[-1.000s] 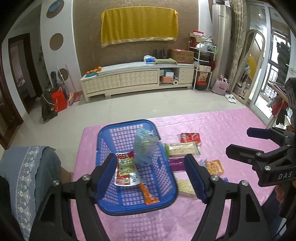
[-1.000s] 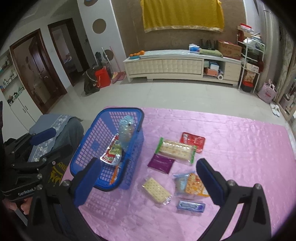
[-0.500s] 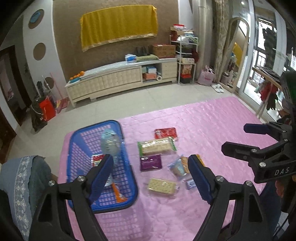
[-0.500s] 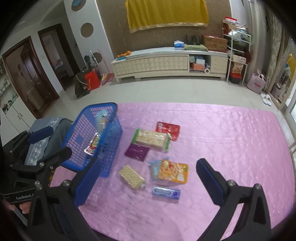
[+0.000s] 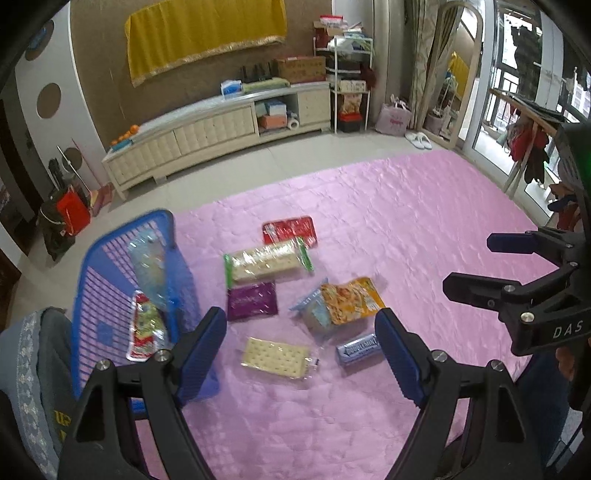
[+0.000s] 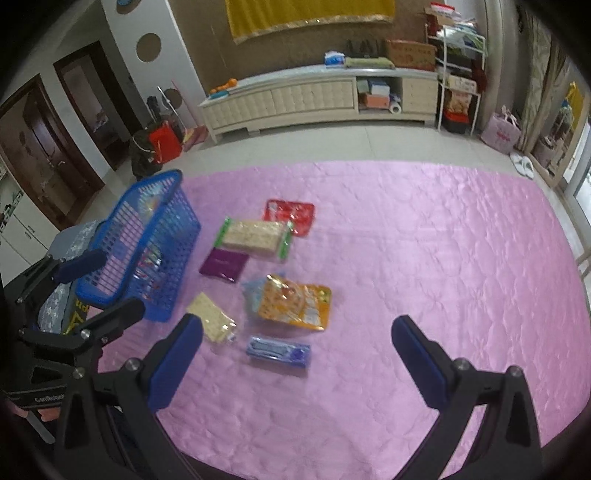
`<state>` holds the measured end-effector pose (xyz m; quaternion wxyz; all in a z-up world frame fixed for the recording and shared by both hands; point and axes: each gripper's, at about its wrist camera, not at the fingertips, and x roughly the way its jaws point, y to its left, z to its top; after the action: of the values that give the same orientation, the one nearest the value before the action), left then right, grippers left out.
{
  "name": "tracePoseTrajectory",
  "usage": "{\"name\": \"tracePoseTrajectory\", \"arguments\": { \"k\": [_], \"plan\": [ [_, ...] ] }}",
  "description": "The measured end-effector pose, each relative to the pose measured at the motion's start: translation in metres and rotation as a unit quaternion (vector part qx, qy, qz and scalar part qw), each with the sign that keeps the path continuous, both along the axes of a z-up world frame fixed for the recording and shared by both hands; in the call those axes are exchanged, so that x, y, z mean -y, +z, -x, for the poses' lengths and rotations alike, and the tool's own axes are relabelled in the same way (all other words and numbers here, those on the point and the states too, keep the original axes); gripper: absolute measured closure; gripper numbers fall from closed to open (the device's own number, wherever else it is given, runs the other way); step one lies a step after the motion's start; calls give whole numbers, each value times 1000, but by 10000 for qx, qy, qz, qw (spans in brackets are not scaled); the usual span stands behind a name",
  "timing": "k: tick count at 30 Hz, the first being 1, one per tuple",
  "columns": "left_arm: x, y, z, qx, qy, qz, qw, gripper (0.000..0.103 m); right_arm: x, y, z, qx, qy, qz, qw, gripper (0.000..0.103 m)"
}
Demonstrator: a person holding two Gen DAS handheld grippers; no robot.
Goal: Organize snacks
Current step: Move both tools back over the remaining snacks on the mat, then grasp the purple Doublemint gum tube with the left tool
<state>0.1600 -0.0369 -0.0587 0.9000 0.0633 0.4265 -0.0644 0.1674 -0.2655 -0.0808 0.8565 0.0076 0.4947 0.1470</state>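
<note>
Left wrist view. Left gripper [image 5: 301,334], jaws wide apart and holding nothing, hangs over the near part of the pink cloth [image 5: 424,221]. Between its fingers lie a clear-wrapped cracker sheet [image 5: 275,356] and, just right of it, a blue gum pack [image 5: 358,349]. Beyond these sit a purple packet [image 5: 252,301], an orange snack bag [image 5: 351,301] overlapping a pale blue packet [image 5: 312,314], a long green-ended cracker pack [image 5: 267,260], and a red packet [image 5: 288,229] touching that pack's far side. Blue basket [image 5: 92,280] stands at the cloth's left edge; inside are a clear crinkled bag [image 5: 149,262] and a red-and-green packet [image 5: 146,330]. Right gripper [image 5: 476,266] appears at the right edge of the view, jaws apart and empty, above the cloth's right side. A cream cabinet [image 5: 221,129] lines the far wall under a yellow drape [image 5: 207,35].

Right wrist view. Right gripper [image 6: 295,354], jaws spread and empty, hovers above the cloth's near edge [image 6: 443,258], with the gum pack [image 6: 277,350] lying between its fingers. The cracker sheet [image 6: 211,323] lies just beside the left finger. Farther off are the orange snack bag [image 6: 295,306], purple packet [image 6: 223,264], long cracker pack [image 6: 255,236] and red packet [image 6: 291,214]. The basket [image 6: 147,243] sits at the cloth's left edge, with the left gripper [image 6: 98,286], jaws apart, in front of it.
</note>
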Motion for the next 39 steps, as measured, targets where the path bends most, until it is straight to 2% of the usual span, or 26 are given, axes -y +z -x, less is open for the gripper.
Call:
{"name": "tracePoseTrajectory", "arguments": {
  "k": [4,11,18,21,25,29,34,39],
  "plan": [
    [13,-20,-6,-212,-116,98,9997,22,11,-19,0,-156,-21,35,9999,0],
    [39,-52,-12,-389,-646,-208,9969,22,29,-47,1,-278,85,159,9995,0],
    [59,-80,-13,-511,-1531,-413,9860,22,34,-66,8,-92,441,429,9981,0],
    [64,-91,-20,-600,-1732,-438,9821,22,30,-76,8,-71,619,663,9958,0],
    [67,-103,-31,-727,-1926,-435,9776,23,33,-90,6,-165,596,711,9955,0],
    [72,-116,-42,-876,-2149,-423,9718,30,37,-102,3,-246,584,789,9949,0],
    [79,-135,-52,-1112,-2506,-516,9603,37,48,-112,-4,-368,479,763,9953,0],
    [80,-153,-60,-1441,-2618,-446,9533,54,54,-116,-7,-403,392,747,9956,0]
  ]
}}
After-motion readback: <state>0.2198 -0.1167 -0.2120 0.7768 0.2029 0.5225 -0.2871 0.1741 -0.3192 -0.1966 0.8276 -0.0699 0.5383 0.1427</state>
